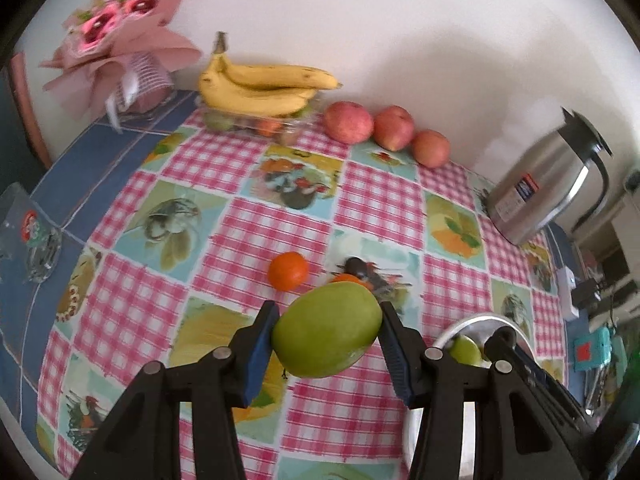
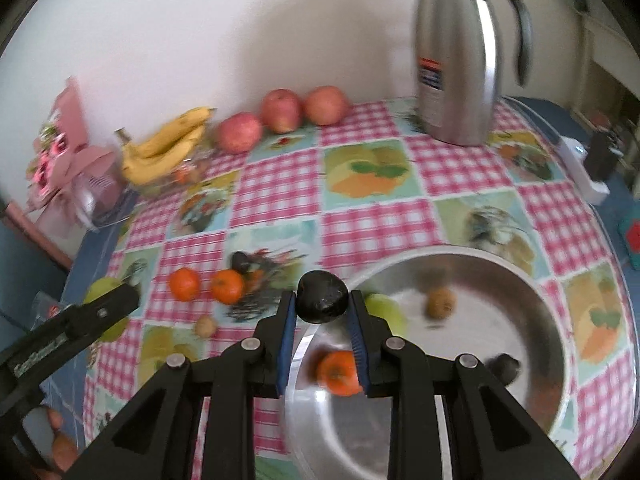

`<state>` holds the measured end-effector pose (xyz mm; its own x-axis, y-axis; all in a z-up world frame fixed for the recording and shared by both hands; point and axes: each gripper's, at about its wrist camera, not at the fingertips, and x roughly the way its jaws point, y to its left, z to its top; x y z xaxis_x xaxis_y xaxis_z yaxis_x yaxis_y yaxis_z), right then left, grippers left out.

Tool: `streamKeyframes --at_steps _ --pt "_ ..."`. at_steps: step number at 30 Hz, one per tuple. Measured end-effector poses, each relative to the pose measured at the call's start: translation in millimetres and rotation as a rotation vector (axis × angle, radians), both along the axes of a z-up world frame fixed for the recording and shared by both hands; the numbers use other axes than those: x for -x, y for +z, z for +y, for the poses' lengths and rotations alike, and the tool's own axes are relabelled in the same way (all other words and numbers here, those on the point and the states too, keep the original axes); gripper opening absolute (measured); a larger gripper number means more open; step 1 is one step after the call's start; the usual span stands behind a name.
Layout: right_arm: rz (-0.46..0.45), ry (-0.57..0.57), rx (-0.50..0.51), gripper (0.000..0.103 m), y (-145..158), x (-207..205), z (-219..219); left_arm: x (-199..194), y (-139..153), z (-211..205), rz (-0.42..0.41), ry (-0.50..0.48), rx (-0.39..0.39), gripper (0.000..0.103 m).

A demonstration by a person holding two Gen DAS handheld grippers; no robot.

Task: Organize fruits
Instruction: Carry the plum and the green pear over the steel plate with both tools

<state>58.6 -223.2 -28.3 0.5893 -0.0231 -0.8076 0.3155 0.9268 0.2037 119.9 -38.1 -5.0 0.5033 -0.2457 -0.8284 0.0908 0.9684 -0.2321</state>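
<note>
Blue pads of the left gripper (image 1: 326, 334) press on both sides of a green mango (image 1: 327, 330), low in the middle of the left wrist view; its jaws stand part way open around the fruit, which hangs clear of the checked tablecloth (image 1: 224, 220). At the lower right of that view the rim of a steel bowl (image 1: 472, 322) shows behind the gripper's arm, with a green fruit inside.

In the right wrist view the right gripper (image 2: 322, 306) is closed tight on a small dark fruit (image 2: 322, 296), held above the near left edge of the steel bowl (image 2: 532, 280). Inside the bowl lie a tangerine (image 2: 340, 372) at lower middle, a green fruit (image 2: 386, 310) just right of the jaws, a brown round fruit (image 2: 440, 302) and another dark fruit (image 2: 506, 366) at the right wall.

Further out, left of centre, two tangerines (image 2: 206, 284) sit near each other on the cloth, with a dark fruit (image 2: 240, 261) just above them and a small tan one (image 2: 205, 325) below.

At the far edge by the wall stand three red apples (image 2: 282, 114), bananas (image 2: 166, 152) on a clear box at upper left, a pink bouquet (image 2: 60, 156) beyond them, and a steel jug (image 2: 456, 64) at upper right.
</note>
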Motion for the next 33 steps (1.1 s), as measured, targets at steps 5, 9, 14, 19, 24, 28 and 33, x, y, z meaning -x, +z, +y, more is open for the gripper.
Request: streamKeyframes --at_steps 5,9,14,19,24,28,33 --pt "0.007 -0.097 -0.028 0.027 -3 11 -32 7 -2 -27 0.021 -0.081 0.020 0.053" --pt "-0.007 -0.151 -0.043 0.027 2 21 -49 14 -4 -48 0.041 -0.146 0.050 0.053" --pt "-0.013 -0.184 -0.044 0.027 6 30 -58 28 -7 -74 0.054 -0.223 0.028 0.053" --pt "-0.015 -0.205 -0.058 0.027 8 40 -64 38 -13 -94 0.093 -0.295 0.044 0.053" --pt "-0.025 -0.215 -0.049 0.027 13 49 -65 48 -19 -107 0.108 -0.334 0.022 0.053" --pt "-0.001 -0.226 -0.063 0.027 6 54 -68 54 -25 -116 0.126 -0.360 0.011 0.053" --pt "0.024 -0.235 -0.075 0.027 -3 57 -70 59 -39 -125 0.168 -0.383 -0.004 0.053"
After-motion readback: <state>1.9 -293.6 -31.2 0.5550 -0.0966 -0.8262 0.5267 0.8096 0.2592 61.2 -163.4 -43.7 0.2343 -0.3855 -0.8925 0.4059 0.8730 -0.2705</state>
